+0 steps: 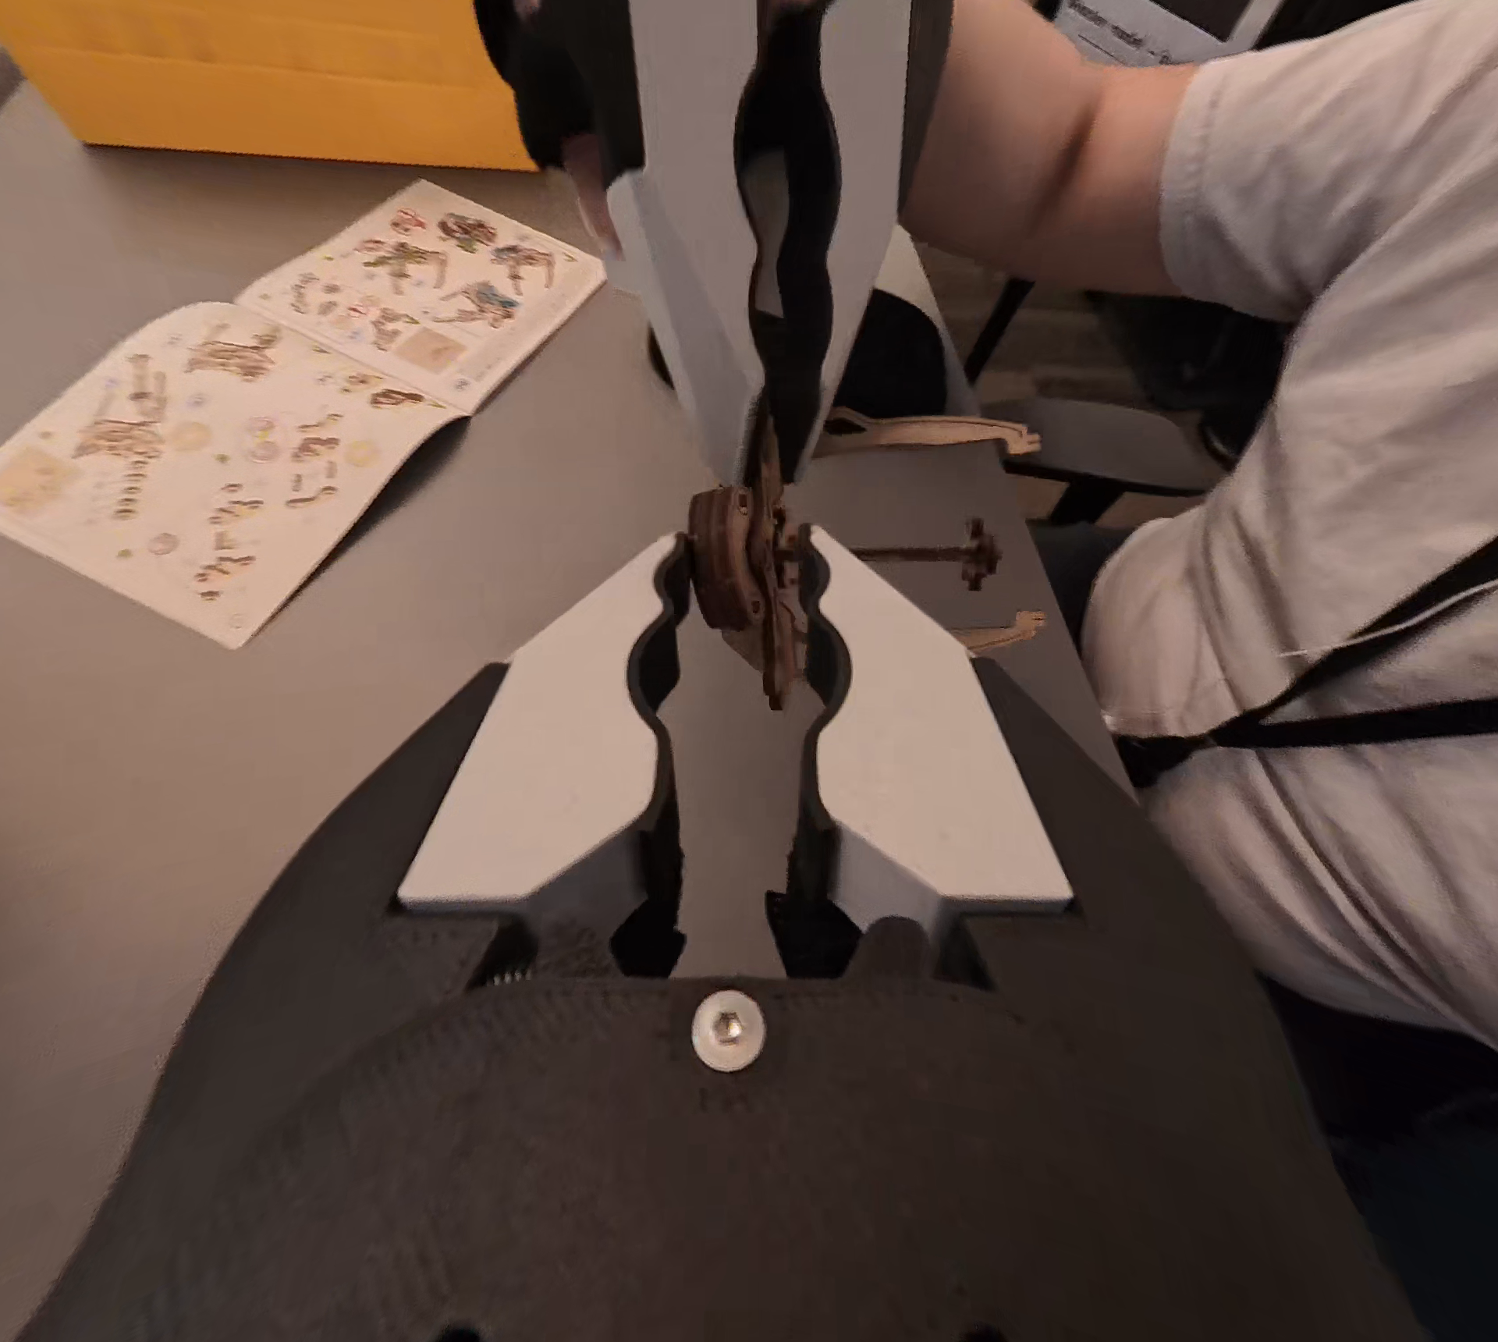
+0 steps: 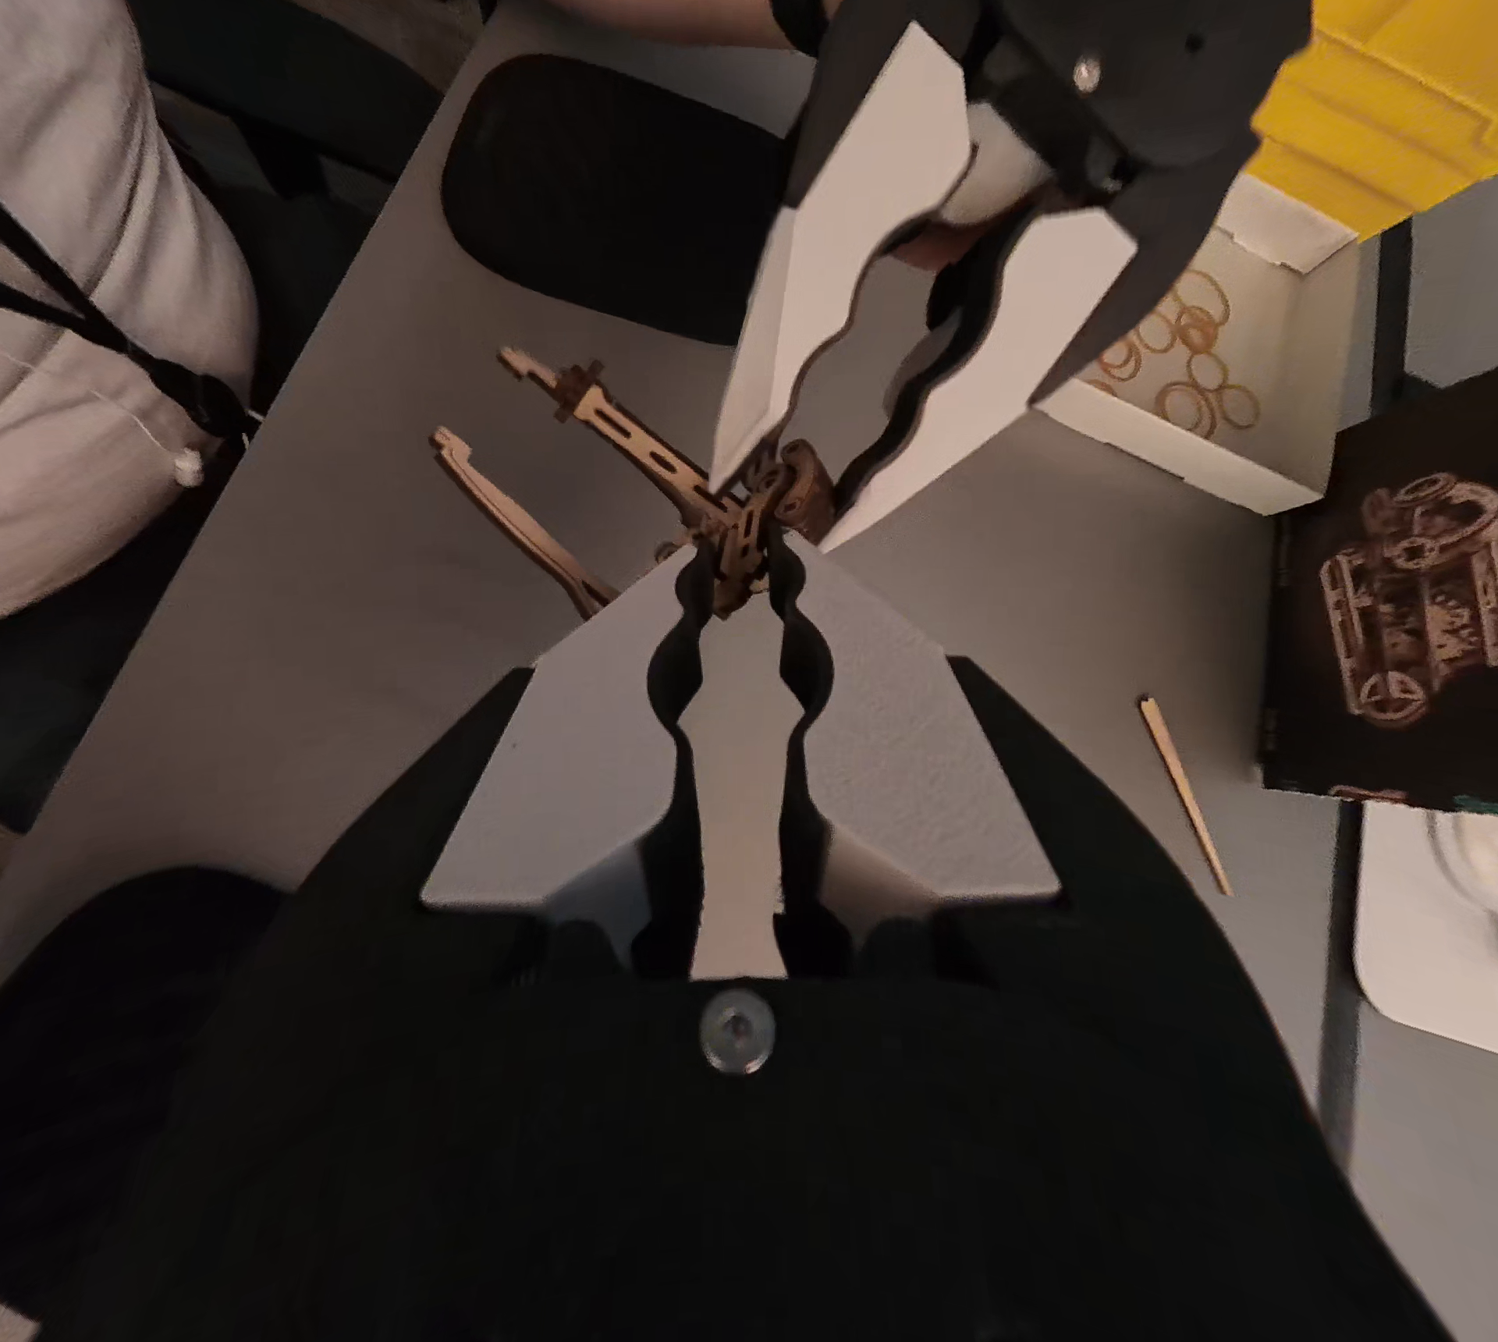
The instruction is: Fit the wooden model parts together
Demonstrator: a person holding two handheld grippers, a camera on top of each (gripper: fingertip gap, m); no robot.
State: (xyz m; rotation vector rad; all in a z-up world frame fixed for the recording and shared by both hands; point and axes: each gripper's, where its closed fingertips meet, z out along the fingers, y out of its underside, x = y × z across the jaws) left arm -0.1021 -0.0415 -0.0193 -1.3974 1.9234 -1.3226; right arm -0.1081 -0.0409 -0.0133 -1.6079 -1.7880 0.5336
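We work over a grey worktop [image 1: 203, 776]. At its far edge stands a yellow box [image 1: 243, 30]; we cannot see inside it. An open instruction booklet [image 1: 267, 411] lies flat in front of it. In the right wrist view a small white cardboard box [image 2: 1175, 460] holds a loose heap of tan rubber bands [image 2: 1191, 355], and beside it lies a black kit box [image 2: 1394, 622] printed with a wooden model.

Our left hand-held gripper [image 1: 746, 557] is clamped on a dark, layered wooden wheel assembly [image 1: 729, 565], held above the worktop. Our right hand-held gripper [image 2: 729, 565] pinches a slotted wooden strip [image 2: 742, 541] that meets that assembly, the two sets of fingertips almost touching.

On the worktop behind them lie a curved wooden arm [image 2: 502, 509], a slotted wooden bar with a cross-piece [image 2: 624, 436], and, well apart, a thin wooden stick [image 2: 1183, 792].
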